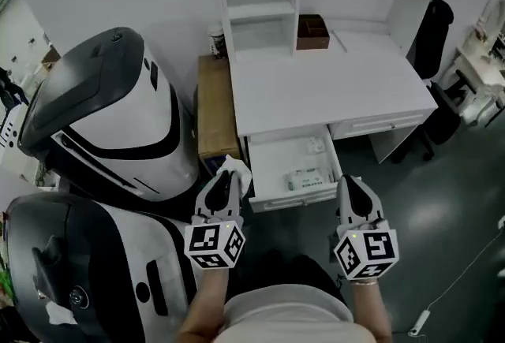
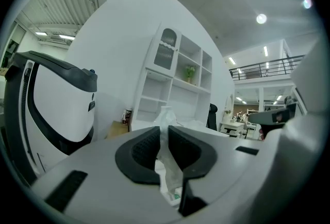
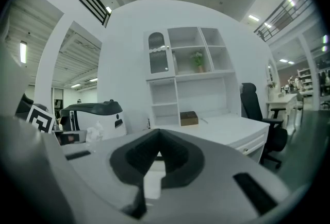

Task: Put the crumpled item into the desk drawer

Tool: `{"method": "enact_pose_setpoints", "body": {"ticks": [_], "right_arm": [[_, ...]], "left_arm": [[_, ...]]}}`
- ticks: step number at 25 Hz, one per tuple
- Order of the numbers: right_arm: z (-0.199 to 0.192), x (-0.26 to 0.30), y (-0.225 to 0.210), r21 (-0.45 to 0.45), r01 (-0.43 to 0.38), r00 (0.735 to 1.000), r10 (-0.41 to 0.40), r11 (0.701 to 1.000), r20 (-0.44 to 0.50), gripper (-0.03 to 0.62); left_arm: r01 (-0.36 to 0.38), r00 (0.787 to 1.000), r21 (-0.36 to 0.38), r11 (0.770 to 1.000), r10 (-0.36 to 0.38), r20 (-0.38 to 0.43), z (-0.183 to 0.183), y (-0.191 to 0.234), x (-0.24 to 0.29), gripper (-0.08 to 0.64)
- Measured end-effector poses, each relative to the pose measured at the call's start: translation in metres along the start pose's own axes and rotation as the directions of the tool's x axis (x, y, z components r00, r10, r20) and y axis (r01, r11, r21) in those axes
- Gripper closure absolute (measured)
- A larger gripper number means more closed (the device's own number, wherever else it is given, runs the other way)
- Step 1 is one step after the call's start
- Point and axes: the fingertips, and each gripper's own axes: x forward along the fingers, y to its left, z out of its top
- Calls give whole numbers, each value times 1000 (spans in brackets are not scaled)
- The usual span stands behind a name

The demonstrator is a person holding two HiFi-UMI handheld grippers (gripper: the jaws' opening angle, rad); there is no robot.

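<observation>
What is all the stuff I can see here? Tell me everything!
desk: one, white, centre, shelves behind
drawer: one, white, open, desk front
packets: two, pale, inside drawer
box: one, brown, on desk
chair: one, black, right of desk
side table: one, wooden, left of desk
machines: two, white-and-black, far left
crumpled item: one, white, by drawer's left corner
left gripper: one, white, shut on crumpled item
right gripper: one, white, shut, empty

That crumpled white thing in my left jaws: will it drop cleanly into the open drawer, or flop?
Probably floppy and very light: the crumpled item squashes thin between the jaws of the left gripper. Loose material trails past them, so it may cling or drift instead of dropping straight into the drawer.
</observation>
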Motion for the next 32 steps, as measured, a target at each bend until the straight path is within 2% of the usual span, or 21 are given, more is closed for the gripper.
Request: {"method": "enact_pose_setpoints", "body": {"ticks": [10,19,25,32], "right_arm": [[5,26,-18,23,11,1000,-12,1000,6,589],[18,62,-47,49,-3,999,1,999,33,589],[18,88,-66,56,-7,1000,6,998,18,590],[15,113,-86,58,-12,1000,12,998,-2,590]], "left_arm": [[4,1000,17,1000,-3,-19,-7,0,25,520],[-6,999,62,998,8,-31,-5,-7,66,520],[-22,998,38,999,24,-61,-14,-7,95,520],[-28,994,52,998,34,-103,-28,-10,125,520]]}}
